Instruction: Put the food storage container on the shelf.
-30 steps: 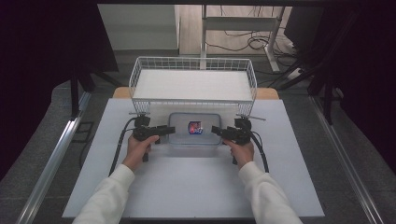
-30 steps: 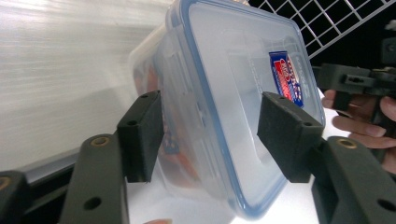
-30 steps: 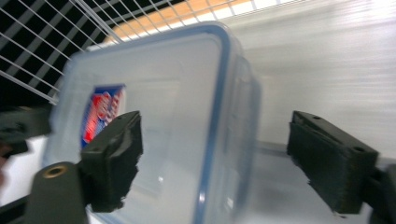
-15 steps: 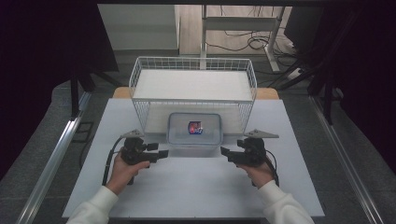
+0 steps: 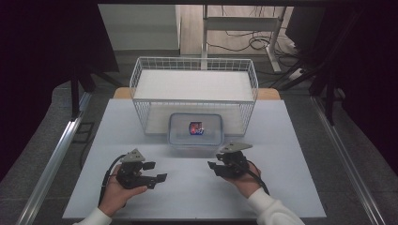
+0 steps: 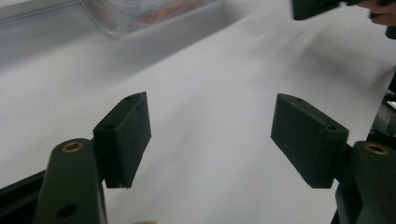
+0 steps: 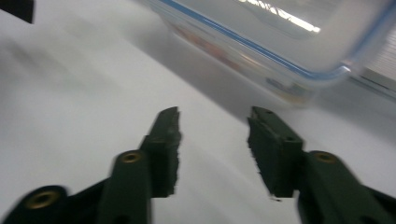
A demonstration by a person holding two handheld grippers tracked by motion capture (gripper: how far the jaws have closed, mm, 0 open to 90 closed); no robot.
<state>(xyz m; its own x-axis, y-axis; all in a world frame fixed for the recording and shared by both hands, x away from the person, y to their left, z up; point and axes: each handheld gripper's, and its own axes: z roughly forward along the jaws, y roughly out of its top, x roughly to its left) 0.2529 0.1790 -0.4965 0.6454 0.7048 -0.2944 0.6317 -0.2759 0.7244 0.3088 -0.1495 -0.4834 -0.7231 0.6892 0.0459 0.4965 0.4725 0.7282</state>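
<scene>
On the table: a clear lidded container [image 5: 195, 129] sits at the table's centre, half under the front edge of a white wire basket [image 5: 194, 75]; a small red-and-blue object [image 5: 196, 128] shows through its lid.
Left gripper: left gripper [image 5: 159, 172], held at 7 o'clock from the container and well apart from it, jaws spread wide with nothing between them; its own view shows bare table between the pads [image 6: 126, 135].
Right gripper: right gripper [image 5: 212, 167], at 5 o'clock from the container and near it, jaws moderately parted and empty.
Progress: judged from the layout, the container is closed and set down, with neither gripper touching it; whether more handling is left cannot be told.
Surface: a pale, plain table [image 5: 291, 154], bare around the hands.
Room: dim surroundings, dark floor, desk legs and loose cables [image 5: 244, 44] at 12 o'clock.
</scene>
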